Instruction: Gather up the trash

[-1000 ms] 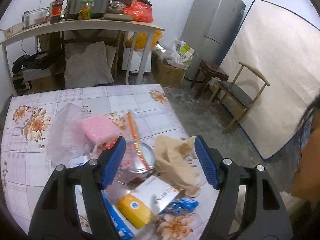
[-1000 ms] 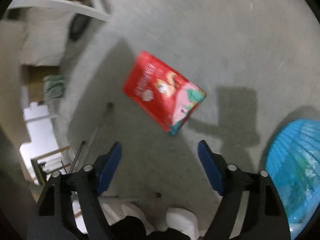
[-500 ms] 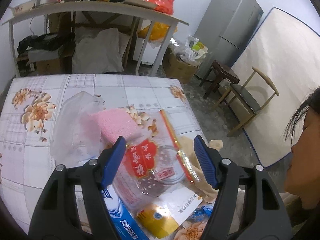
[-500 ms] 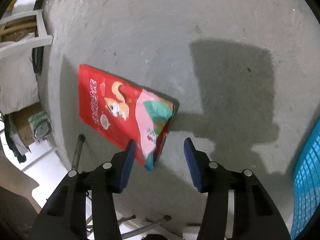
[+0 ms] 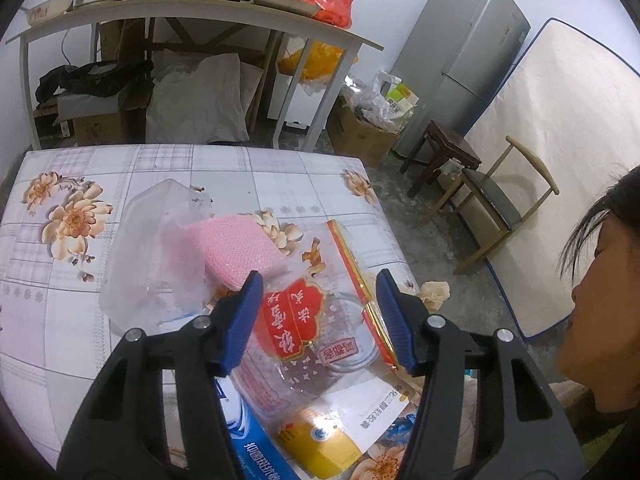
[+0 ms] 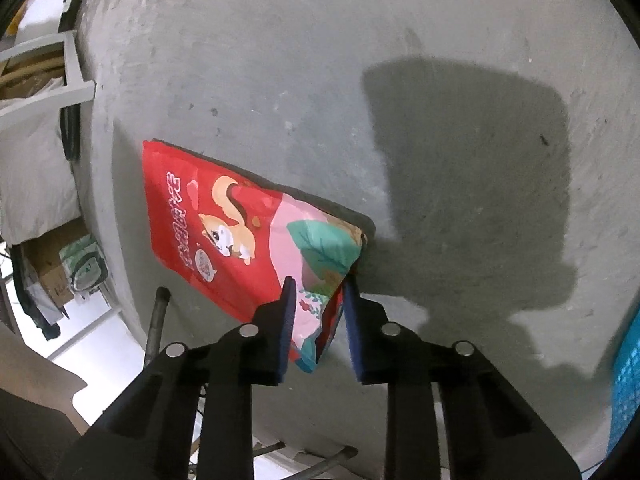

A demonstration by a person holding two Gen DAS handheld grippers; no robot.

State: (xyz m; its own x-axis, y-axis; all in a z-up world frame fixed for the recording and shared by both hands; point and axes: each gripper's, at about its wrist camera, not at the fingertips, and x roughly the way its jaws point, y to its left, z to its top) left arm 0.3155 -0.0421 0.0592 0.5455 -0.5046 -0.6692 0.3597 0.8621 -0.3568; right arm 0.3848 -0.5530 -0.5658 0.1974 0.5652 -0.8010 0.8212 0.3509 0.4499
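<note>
On the floral table [image 5: 80, 320], my left gripper [image 5: 318, 316] hovers over a clear plastic bag with a red label [image 5: 296, 320]. Its jaws are closing with the bag between the pads, which do not press it. Around it lie a pink scrubber [image 5: 236, 248] in clear wrap, a yellow-white box [image 5: 332, 432], a blue-white box [image 5: 256, 448] and crumpled brown paper [image 5: 434, 290]. On the concrete floor lies a red snack bag [image 6: 224, 220]. My right gripper [image 6: 319, 316] is closing on its near corner, and both pads touch it.
A blue mesh basket [image 6: 626, 380] shows at the right edge of the floor view, and metal legs [image 6: 158, 320] stand at the left. Beyond the table are a cluttered shelf table [image 5: 200, 8], a fridge [image 5: 464, 60], a stool [image 5: 444, 148], a chair [image 5: 496, 200] and a person's head [image 5: 600, 300].
My left gripper moved forward over the red-label bag and its jaws narrowed. My right gripper dropped to the floor and its jaws closed in on the snack bag's corner.
</note>
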